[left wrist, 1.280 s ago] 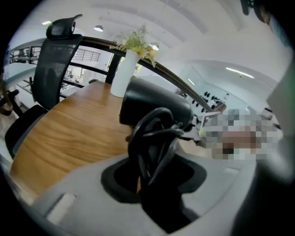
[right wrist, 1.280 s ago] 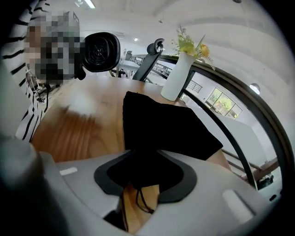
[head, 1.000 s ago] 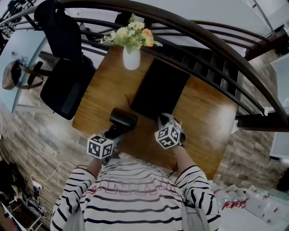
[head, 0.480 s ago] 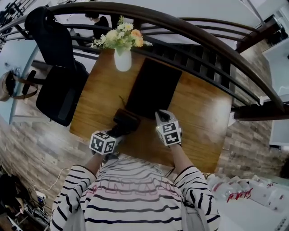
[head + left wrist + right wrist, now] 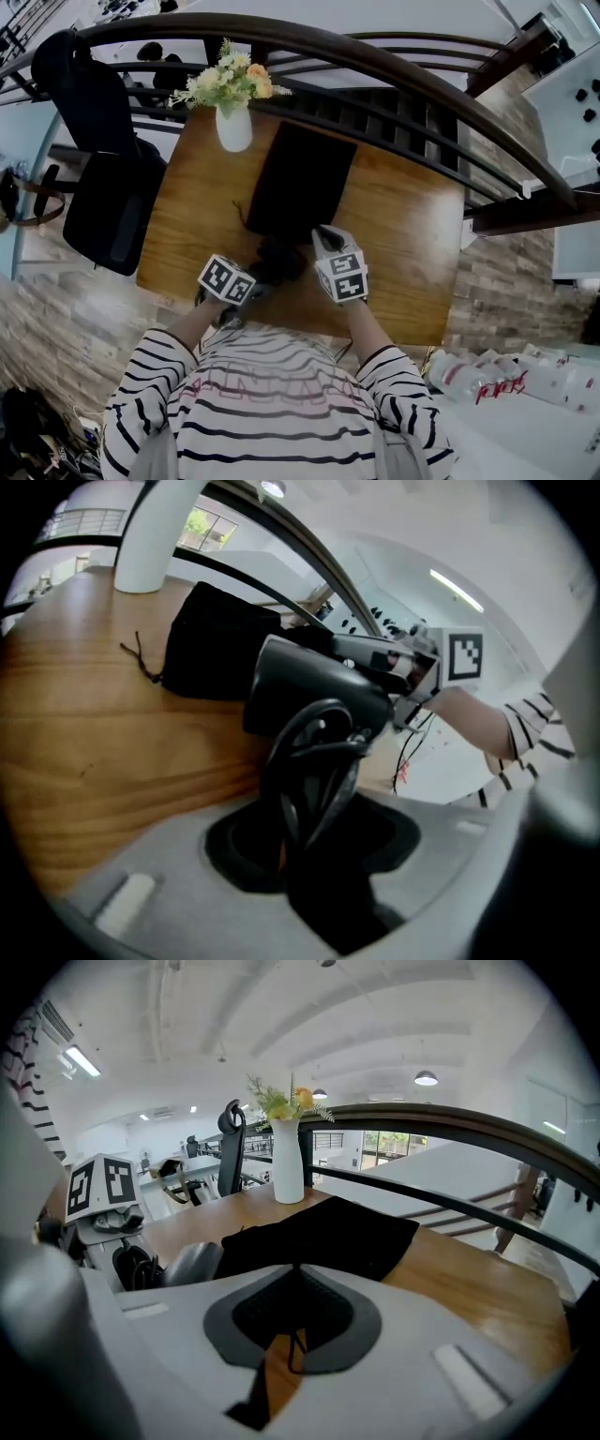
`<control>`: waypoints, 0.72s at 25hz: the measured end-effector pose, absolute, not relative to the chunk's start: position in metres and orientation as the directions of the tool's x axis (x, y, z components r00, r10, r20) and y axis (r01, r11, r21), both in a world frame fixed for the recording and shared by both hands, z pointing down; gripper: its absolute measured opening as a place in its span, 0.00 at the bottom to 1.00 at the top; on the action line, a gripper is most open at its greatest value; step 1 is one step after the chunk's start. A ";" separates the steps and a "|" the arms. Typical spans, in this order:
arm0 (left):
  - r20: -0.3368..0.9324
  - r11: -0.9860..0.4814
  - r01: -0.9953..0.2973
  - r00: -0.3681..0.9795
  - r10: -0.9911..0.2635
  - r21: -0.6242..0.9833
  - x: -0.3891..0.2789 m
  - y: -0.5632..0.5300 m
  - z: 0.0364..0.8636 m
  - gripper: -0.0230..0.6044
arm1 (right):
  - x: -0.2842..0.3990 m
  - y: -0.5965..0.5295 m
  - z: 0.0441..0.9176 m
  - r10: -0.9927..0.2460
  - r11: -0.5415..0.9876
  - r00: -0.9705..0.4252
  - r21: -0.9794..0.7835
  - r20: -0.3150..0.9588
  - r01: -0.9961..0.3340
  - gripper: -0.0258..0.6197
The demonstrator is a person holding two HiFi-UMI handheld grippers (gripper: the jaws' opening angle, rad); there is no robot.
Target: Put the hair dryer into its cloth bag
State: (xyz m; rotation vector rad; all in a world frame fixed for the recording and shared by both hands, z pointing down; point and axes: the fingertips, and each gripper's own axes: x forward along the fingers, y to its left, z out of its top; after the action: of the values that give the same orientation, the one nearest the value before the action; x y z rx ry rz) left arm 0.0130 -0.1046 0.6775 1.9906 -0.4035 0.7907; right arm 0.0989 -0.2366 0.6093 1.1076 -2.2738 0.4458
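Currently listing: desk (image 5: 412, 234), wooden, is carrying everything. Cloth bag (image 5: 300, 178), black, is lying mid-desk, its near edge being pinched by the right hand-held gripper (image 5: 323, 236), jaws almost together. Hair dryer (image 5: 281, 258), dark, cord-wrapped, is sitting just beside that edge, its handle being clamped by the left hand-held gripper (image 5: 253, 281).

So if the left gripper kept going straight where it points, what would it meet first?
Probably the black cloth bag: the hair dryer held by the left gripper leads toward it, though depth is hard to judge.
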 end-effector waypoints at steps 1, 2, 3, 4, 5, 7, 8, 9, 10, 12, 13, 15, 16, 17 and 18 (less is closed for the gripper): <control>0.674 -0.523 -0.556 0.737 0.050 0.647 0.016 -0.105 0.678 0.30 | 0.100 -0.235 0.609 -0.612 0.602 -0.496 -0.045 0.616 -0.798 0.06; 0.674 -0.524 -0.549 0.736 0.066 0.651 0.019 -0.106 0.679 0.30 | 0.100 -0.232 0.609 -0.613 0.601 -0.494 -0.041 0.616 -0.798 0.06; 0.672 -0.523 -0.544 0.736 0.078 0.656 0.022 -0.107 0.679 0.30 | 0.101 -0.230 0.609 -0.614 0.600 -0.491 -0.039 0.618 -0.799 0.06; 0.669 -0.519 -0.540 0.738 0.086 0.662 0.024 -0.109 0.679 0.30 | 0.102 -0.227 0.610 -0.615 0.598 -0.489 -0.037 0.619 -0.800 0.06; 0.667 -0.515 -0.539 0.739 0.090 0.666 0.026 -0.111 0.678 0.30 | 0.103 -0.225 0.611 -0.615 0.596 -0.485 -0.036 0.621 -0.802 0.06; 0.671 -0.508 -0.544 0.735 0.095 0.668 0.028 -0.115 0.679 0.30 | 0.106 -0.220 0.614 -0.616 0.592 -0.477 -0.031 0.627 -0.805 0.06; 0.676 -0.507 -0.548 0.730 0.097 0.665 0.029 -0.117 0.679 0.30 | 0.108 -0.217 0.615 -0.616 0.591 -0.475 -0.031 0.629 -0.806 0.06; 0.682 -0.508 -0.552 0.725 0.099 0.661 0.028 -0.118 0.681 0.30 | 0.109 -0.215 0.616 -0.616 0.589 -0.474 -0.032 0.630 -0.808 0.06; 0.686 -0.507 -0.557 0.720 0.099 0.658 0.028 -0.120 0.682 0.30 | 0.110 -0.213 0.617 -0.616 0.586 -0.472 -0.033 0.630 -0.809 0.06; 0.689 -0.494 -0.568 0.719 0.093 0.659 0.026 -0.124 0.683 0.30 | 0.111 -0.209 0.618 -0.616 0.581 -0.473 -0.042 0.630 -0.813 0.06; 0.687 -0.480 -0.574 0.722 0.086 0.663 0.025 -0.127 0.683 0.30 | 0.112 -0.208 0.618 -0.613 0.577 -0.474 -0.051 0.631 -0.815 0.06; 0.683 -0.448 -0.590 0.728 0.064 0.672 0.023 -0.132 0.683 0.30 | 0.113 -0.203 0.620 -0.607 0.571 -0.476 -0.068 0.636 -0.818 0.06; 0.683 -0.431 -0.601 0.729 0.050 0.673 0.022 -0.135 0.683 0.30 | 0.114 -0.200 0.621 -0.605 0.569 -0.477 -0.072 0.637 -0.819 0.06; 0.684 -0.415 -0.612 0.728 0.034 0.673 0.022 -0.137 0.683 0.30 | 0.115 -0.197 0.622 -0.605 0.569 -0.479 -0.075 0.636 -0.819 0.06; 0.686 -0.400 -0.624 0.727 0.019 0.671 0.021 -0.140 0.683 0.30 | 0.116 -0.195 0.622 -0.607 0.570 -0.482 -0.076 0.632 -0.818 0.06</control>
State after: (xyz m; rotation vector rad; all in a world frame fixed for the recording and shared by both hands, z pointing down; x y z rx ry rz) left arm 0.0212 -0.1401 0.6833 1.8664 -0.4694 0.7551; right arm 0.1157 -0.1951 0.6223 1.1369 -2.2506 0.5025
